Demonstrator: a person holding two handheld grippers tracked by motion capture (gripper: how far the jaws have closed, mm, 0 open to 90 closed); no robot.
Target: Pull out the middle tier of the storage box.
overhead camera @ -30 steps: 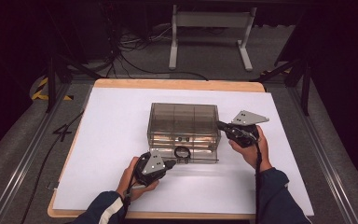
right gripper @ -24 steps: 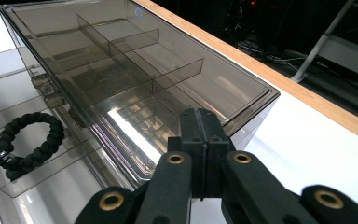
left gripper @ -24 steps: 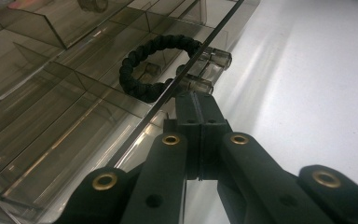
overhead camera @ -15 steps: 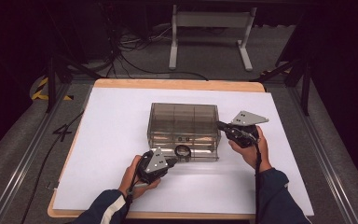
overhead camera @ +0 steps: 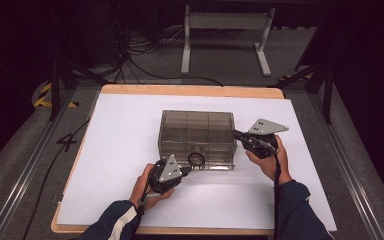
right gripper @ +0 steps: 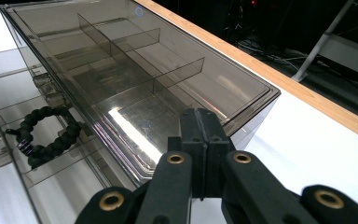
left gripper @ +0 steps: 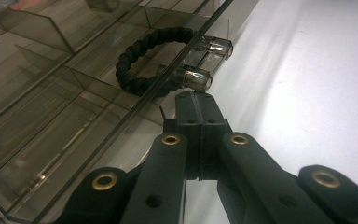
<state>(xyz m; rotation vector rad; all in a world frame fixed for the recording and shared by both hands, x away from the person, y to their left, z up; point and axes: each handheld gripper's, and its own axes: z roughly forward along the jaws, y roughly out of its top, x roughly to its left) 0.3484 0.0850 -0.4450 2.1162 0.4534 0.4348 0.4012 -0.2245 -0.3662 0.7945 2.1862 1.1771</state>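
Two closed, empty tools: my left gripper [overhead camera: 186, 170] before the organizer box [overhead camera: 198, 131], near its bracelet [overhead camera: 196, 159], right gripper [overhead camera: 236, 134] beside it; a careless nudge could slide it.

White-topped table [overhead camera: 120, 150], smoky clear box [overhead camera: 197, 132]

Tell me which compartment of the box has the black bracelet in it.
The middle front compartment of the box, on the side nearest the person. It holds the bracelet; the other compartments look empty. The left gripper is just in front of it.
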